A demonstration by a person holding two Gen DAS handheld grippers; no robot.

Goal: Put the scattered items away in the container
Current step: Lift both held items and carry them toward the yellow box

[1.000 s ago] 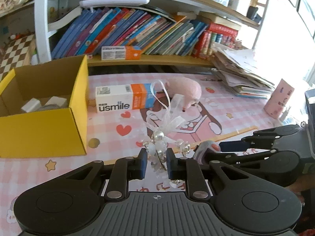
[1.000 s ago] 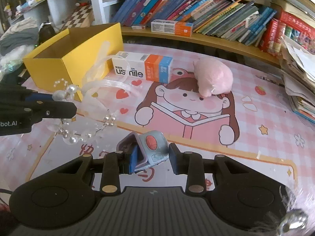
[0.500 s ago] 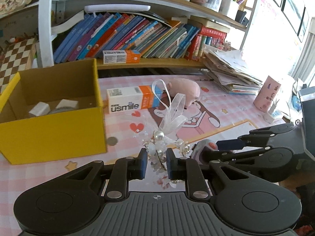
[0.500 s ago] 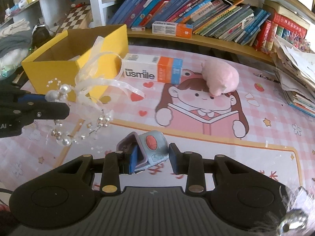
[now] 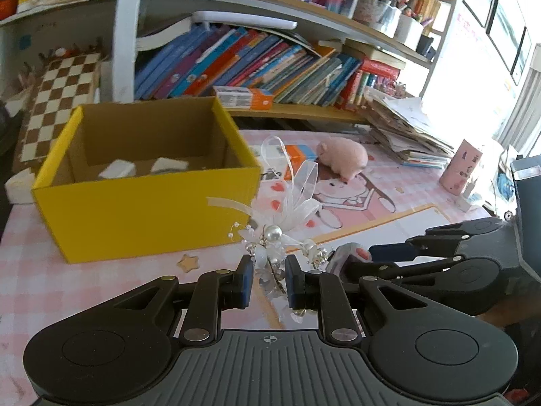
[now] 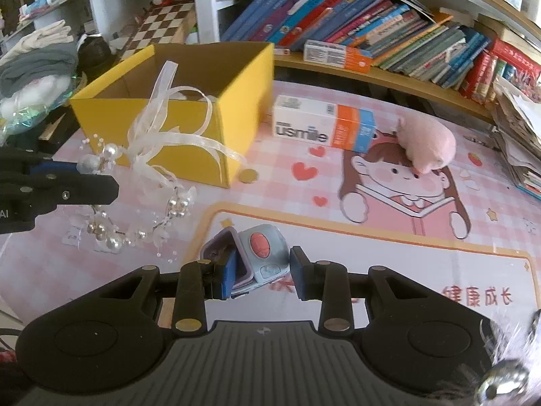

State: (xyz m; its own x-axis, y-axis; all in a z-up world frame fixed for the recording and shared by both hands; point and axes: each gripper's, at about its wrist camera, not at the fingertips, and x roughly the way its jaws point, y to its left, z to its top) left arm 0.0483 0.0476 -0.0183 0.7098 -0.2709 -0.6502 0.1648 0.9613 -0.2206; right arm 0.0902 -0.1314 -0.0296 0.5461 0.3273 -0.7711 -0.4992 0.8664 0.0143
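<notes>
My left gripper (image 5: pixel 268 279) is shut on a white pearl-and-ribbon hair ornament (image 5: pixel 287 216), held above the mat just in front of the open yellow box (image 5: pixel 145 203). The ornament also shows in the right wrist view (image 6: pixel 145 176), with the box (image 6: pixel 189 135) behind it. The box holds two white items (image 5: pixel 116 169). My right gripper (image 6: pixel 260 272) is shut on a small blue toy with a red button (image 6: pixel 260 250). A white and orange usmile carton (image 6: pixel 324 128) and a pink plush pig (image 6: pixel 426 145) lie on the mat.
A pink cartoon mat (image 6: pixel 405 237) covers the table. A bookshelf (image 5: pixel 257 64) runs along the back. A paper stack (image 5: pixel 405 132) and pink cup (image 5: pixel 461 165) sit at the right. A chessboard (image 5: pixel 57 98) leans at the left.
Both grippers have moved left toward the yellow box with their items; the box now sits closer and more central. The ornament and toy stay gripped.
</notes>
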